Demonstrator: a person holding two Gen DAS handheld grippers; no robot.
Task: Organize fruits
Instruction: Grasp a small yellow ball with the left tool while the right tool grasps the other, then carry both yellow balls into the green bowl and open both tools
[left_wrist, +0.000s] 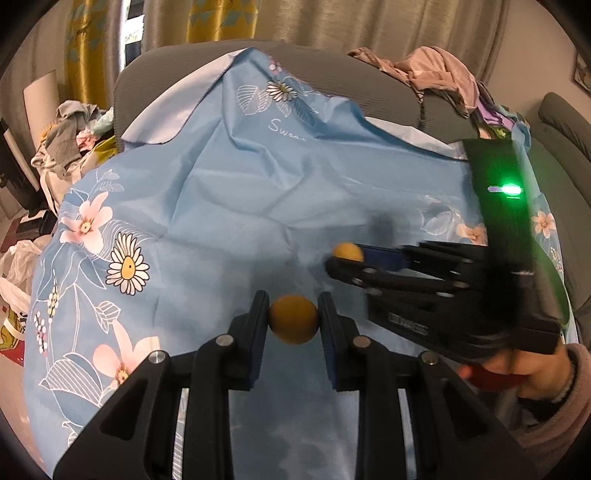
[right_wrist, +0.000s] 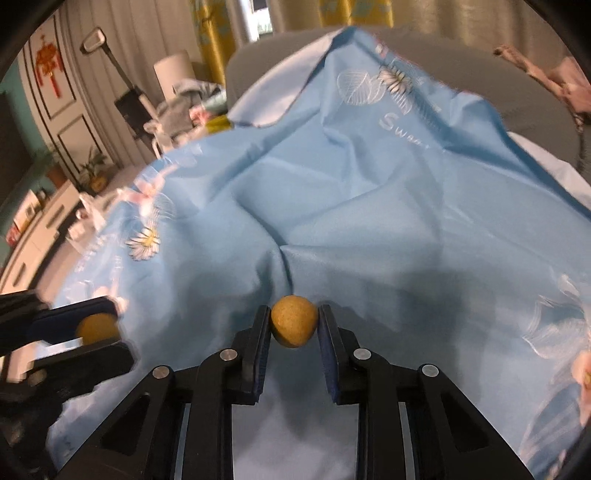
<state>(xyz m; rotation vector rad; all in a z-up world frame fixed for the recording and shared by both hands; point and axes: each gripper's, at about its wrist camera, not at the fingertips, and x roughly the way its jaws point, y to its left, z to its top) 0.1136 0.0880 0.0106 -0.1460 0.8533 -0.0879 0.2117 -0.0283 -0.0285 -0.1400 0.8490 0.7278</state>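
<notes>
The blue floral cloth (left_wrist: 229, 192) reads "Sweet" near top centre. Low centre, the left gripper (left_wrist: 293, 320) pinches one round yellow fruit (left_wrist: 293, 320); the right gripper (right_wrist: 294, 326) pinches another yellow fruit (right_wrist: 294, 326)

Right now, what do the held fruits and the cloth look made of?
Fruits, left and right: matte, finely speckled tan skin, likely real small fruit; can't rule out foam. Blue floral cloth: thin woven fabric, slight sheen, soft creases.
</notes>
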